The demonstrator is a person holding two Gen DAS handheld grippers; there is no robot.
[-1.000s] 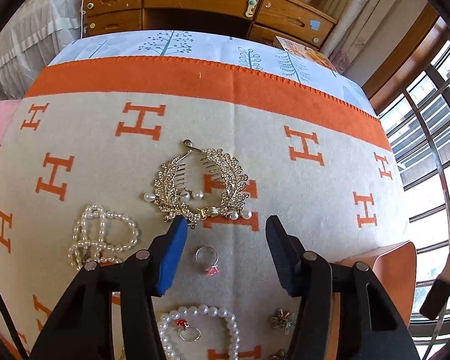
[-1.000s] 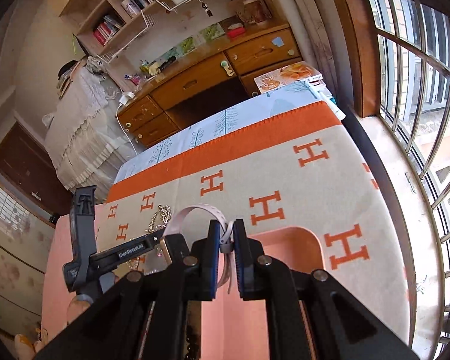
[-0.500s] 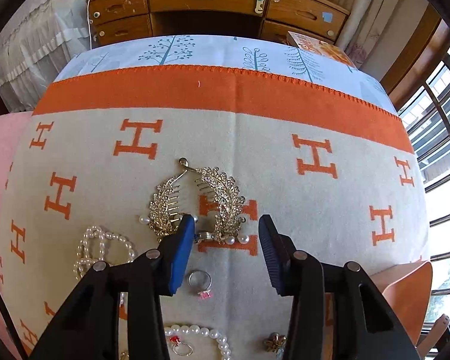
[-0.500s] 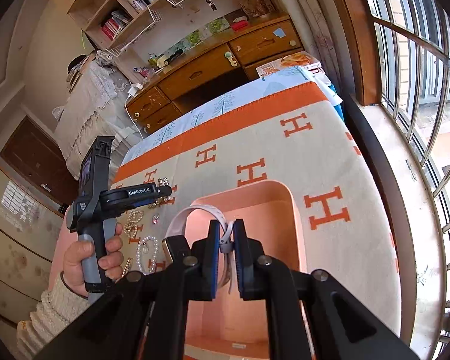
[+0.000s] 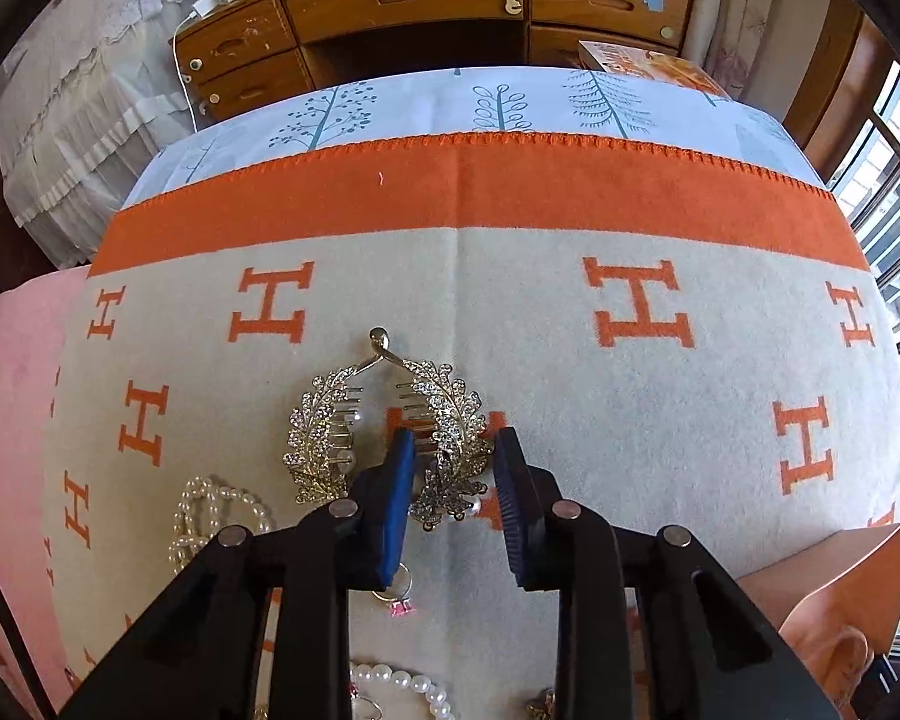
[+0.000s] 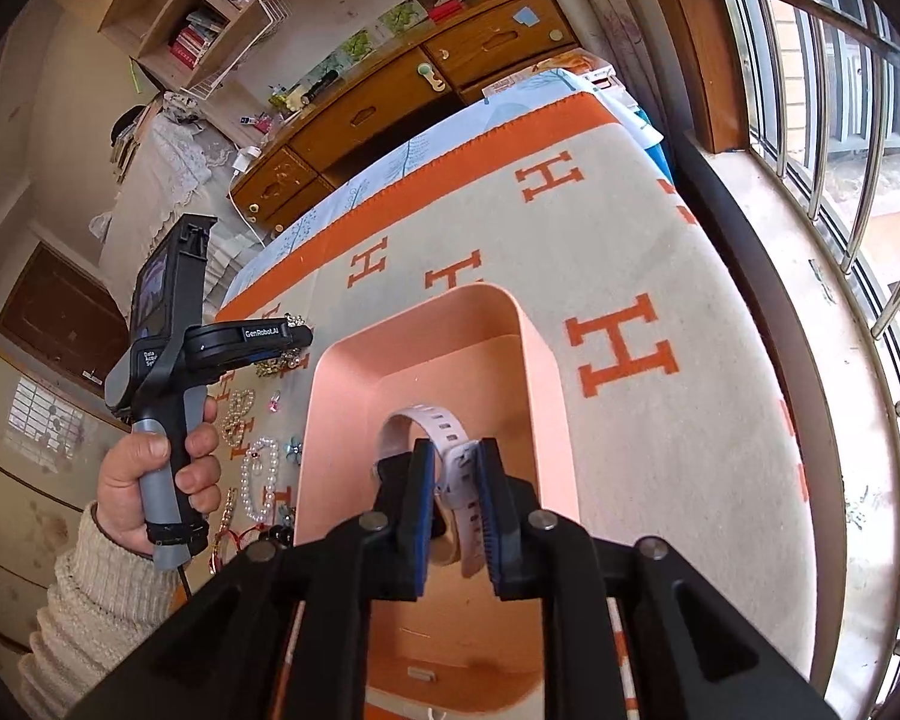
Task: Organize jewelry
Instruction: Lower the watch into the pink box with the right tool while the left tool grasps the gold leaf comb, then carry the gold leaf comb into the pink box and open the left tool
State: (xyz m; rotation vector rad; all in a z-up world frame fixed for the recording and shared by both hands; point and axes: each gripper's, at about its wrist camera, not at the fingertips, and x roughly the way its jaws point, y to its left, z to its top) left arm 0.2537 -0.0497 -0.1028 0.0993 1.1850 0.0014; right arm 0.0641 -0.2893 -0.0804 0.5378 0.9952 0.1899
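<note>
In the left wrist view the left gripper (image 5: 453, 450) hung over the gold leaf hair comb (image 5: 390, 432) on the orange-and-cream blanket (image 5: 570, 420). Its jaws had just been closing, straddling the comb's right leaf, not yet clenched on it. A pearl necklace (image 5: 210, 516) lay at eight o'clock from the comb, a pink-stoned ring (image 5: 397, 597) at six. In the right wrist view the right gripper (image 6: 455, 457) reached into the pink tray (image 6: 546, 372); its jaws had just been opening, and the white watch (image 6: 444, 438) sat released between them.
</note>
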